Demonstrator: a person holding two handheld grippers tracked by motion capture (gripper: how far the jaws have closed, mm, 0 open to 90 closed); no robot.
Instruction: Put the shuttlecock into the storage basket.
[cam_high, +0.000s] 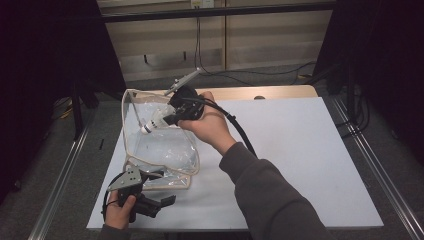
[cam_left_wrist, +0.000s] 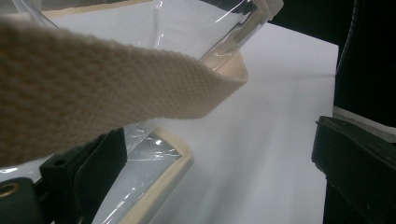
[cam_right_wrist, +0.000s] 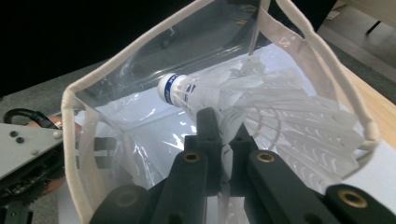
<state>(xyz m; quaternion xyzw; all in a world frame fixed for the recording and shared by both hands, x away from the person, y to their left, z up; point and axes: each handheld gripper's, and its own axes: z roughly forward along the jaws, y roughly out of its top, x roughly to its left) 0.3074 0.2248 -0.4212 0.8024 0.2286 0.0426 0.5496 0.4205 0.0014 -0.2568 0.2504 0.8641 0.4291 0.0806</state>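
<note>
A white feather shuttlecock (cam_high: 154, 121) with a blue-banded cork sits in my right gripper (cam_high: 169, 118), which is shut on its feathers. Its cork points into the mouth of a clear plastic bag (cam_high: 160, 150) with beige trim. In the right gripper view, the shuttlecock (cam_right_wrist: 280, 107) lies between the black fingers of the right gripper (cam_right_wrist: 224, 126), inside the bag's rim (cam_right_wrist: 70, 121). My left gripper (cam_high: 159, 189) rests at the bag's near edge with its jaws wide apart. The bag's beige strap (cam_left_wrist: 116, 84) crosses above its left finger (cam_left_wrist: 93, 172).
The bag lies on a white board (cam_high: 290, 150) on the table, whose wooden edge (cam_high: 280, 92) shows behind it. The board's right half is bare. Metal rails (cam_high: 370, 165) run along both sides, and cables lie on the floor beyond.
</note>
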